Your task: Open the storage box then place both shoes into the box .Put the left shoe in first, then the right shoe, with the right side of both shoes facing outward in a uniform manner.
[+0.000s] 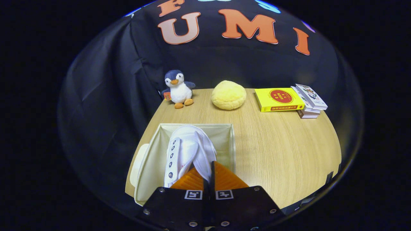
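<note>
Tool [208, 166] grips white shoe [188, 150] (lace side up) – over open box [151, 160]

No words can be read for sure. The yellow book [278, 99] on the surface [276, 144] has a red circle w/ tiny writing, too small to read. The books [310, 101] next to it have print too, also too small. Two black-and-white square marks [208, 194] sit on the gripper, no letters.
</note>
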The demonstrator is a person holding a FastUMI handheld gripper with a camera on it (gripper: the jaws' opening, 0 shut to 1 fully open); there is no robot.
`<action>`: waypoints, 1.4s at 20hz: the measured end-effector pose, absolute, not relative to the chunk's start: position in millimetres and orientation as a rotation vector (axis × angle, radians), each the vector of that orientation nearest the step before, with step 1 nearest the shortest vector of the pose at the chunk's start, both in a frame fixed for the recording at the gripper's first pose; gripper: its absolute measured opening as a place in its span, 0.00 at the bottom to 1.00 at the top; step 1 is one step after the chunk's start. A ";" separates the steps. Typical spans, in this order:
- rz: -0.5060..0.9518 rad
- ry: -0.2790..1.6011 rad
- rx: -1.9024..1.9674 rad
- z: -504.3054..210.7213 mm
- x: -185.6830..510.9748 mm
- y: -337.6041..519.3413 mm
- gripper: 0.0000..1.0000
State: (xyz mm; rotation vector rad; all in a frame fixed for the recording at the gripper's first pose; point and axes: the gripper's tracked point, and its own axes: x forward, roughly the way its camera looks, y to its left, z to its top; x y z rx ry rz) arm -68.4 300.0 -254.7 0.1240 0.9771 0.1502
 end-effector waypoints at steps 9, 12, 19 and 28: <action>0.155 0.959 0.136 -240.6 -68.4 280.7 0.18; 0.177 0.876 0.148 -213.2 -56.4 255.1 0.29; 0.133 0.686 0.133 -159.1 -27.0 149.5 0.54; 0.012 0.470 0.087 -105.3 -4.1 18.7 0.74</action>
